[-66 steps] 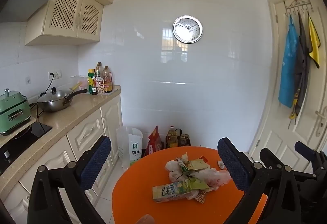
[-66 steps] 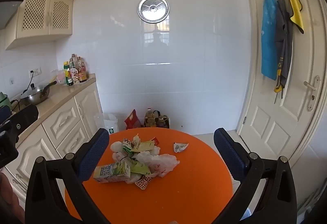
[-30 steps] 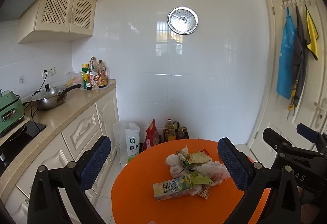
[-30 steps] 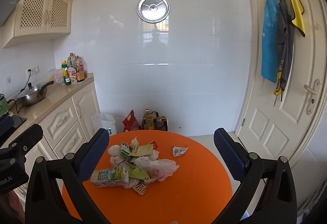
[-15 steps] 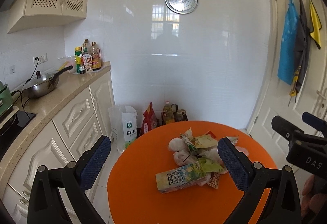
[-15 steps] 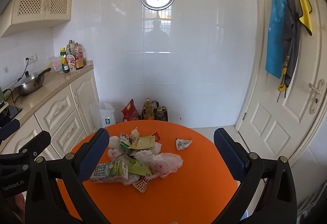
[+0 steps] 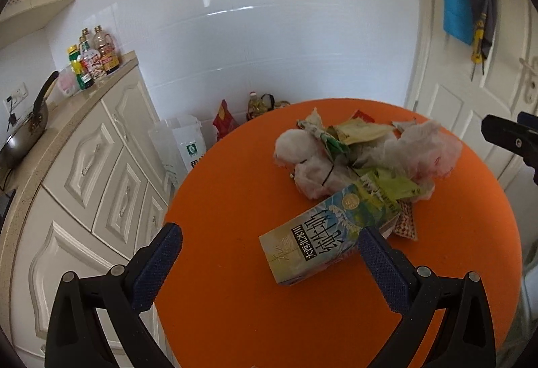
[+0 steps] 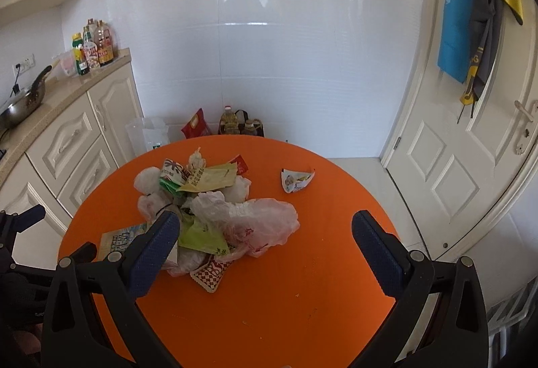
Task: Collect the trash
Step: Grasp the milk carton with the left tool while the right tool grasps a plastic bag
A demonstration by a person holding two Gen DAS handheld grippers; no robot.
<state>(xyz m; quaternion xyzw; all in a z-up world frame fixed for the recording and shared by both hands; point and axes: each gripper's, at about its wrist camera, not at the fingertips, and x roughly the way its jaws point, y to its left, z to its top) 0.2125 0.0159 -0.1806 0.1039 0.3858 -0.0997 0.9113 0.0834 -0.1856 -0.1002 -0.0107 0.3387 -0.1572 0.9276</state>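
A heap of trash point(image 8: 208, 210) lies on the round orange table point(image 8: 285, 300): crumpled white plastic bags point(image 7: 423, 146), green and yellow wrappers point(image 8: 208, 179), a red-and-white checked packet point(image 8: 210, 274). A drink carton point(image 7: 322, 237) lies on its side at the heap's near edge. One torn wrapper point(image 8: 296, 178) lies apart on the right. My left gripper point(image 7: 269, 248) hovers open above the table, its right finger beside the carton. My right gripper point(image 8: 264, 232) is open above the heap, holding nothing.
Cream kitchen cabinets point(image 7: 87, 166) with a counter run along the left, bearing a wok point(image 7: 23, 136) and bottles point(image 8: 92, 47). A white bag point(image 7: 183, 146), a red bag and oil bottles point(image 8: 240, 124) stand on the floor by the wall. A white door point(image 8: 470, 149) is on the right.
Both grippers have tilted down and moved closer to the table; the trash heap now looks larger. The left gripper's right finger now sits next to the carton. Nothing has been taken hold of.
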